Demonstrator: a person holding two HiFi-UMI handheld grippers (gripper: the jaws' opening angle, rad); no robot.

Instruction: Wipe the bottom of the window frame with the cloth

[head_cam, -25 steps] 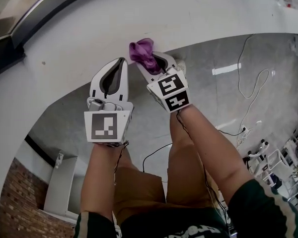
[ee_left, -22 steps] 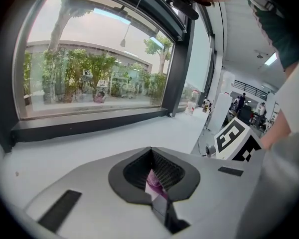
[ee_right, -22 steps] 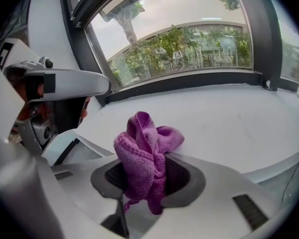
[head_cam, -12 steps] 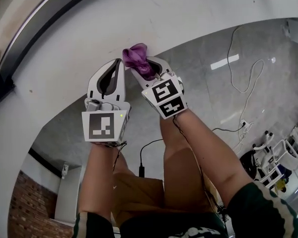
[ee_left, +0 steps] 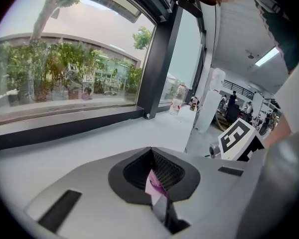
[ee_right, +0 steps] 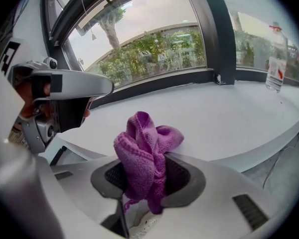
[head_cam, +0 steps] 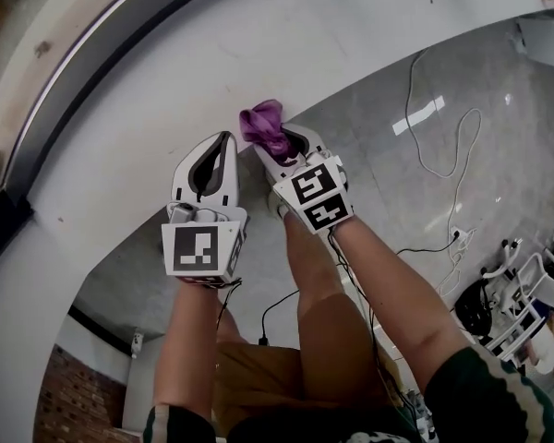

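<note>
A bunched purple cloth (head_cam: 266, 125) (ee_right: 142, 153) sticks up out of my right gripper (head_cam: 275, 142) (ee_right: 148, 176), which is shut on it. The cloth hangs just over the near edge of the white window sill (head_cam: 166, 90) (ee_right: 229, 118), apart from the dark bottom bar of the window frame (head_cam: 83, 72) (ee_right: 154, 81) (ee_left: 65, 126). My left gripper (head_cam: 225, 139) (ee_left: 151, 151) is close on the cloth's left with its jaws shut; only a thin pink sliver shows between its pads. Both point toward the window.
A clear bottle (ee_right: 275, 68) (ee_left: 178, 103) stands on the sill at the far right, near a dark upright frame post (ee_right: 222, 39). Below the sill lie a grey floor and a white cable (head_cam: 434, 137). The person's legs are under the grippers.
Both grippers stay side by side at the sill's edge, with the cloth still held. The head view has swung, so the dark frame now runs steeper at the upper left.
</note>
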